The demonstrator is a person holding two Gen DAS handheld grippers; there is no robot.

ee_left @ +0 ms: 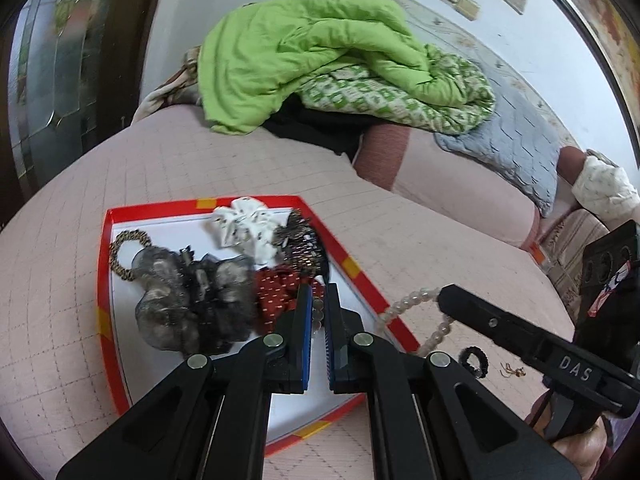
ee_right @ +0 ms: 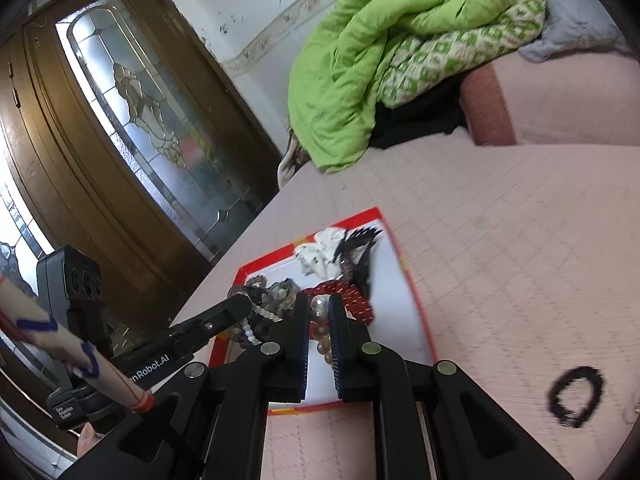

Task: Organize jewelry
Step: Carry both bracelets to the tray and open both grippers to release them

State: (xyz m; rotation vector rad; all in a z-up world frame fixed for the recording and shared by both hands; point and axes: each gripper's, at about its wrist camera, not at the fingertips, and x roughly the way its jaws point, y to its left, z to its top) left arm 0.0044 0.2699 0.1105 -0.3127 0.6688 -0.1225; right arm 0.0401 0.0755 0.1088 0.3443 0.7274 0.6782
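A red-rimmed box lid with a white floor (ee_left: 105,280) (ee_right: 420,292) lies on the pink bed and holds a grey scrunchie (ee_left: 168,292), a red dotted scrunchie (ee_left: 276,288), a white scrunchie (ee_left: 244,228) and a dark hair clip (ee_left: 300,240). My left gripper (ee_left: 319,300) is shut on a thin pearl strand (ee_left: 318,312) over the box. My right gripper (ee_right: 320,312) is shut on a pearl necklace (ee_right: 322,332) at the box's edge; the necklace (ee_left: 412,300) hangs from it in the left wrist view. A black bracelet (ee_right: 576,396) (ee_left: 474,360) lies on the bed right of the box.
A small gold earring (ee_left: 510,370) lies on the bed beside the black bracelet. A green quilt (ee_left: 320,60) and a grey pillow (ee_left: 508,148) are heaped at the far end. A wooden door with patterned glass (ee_right: 132,120) stands to the left.
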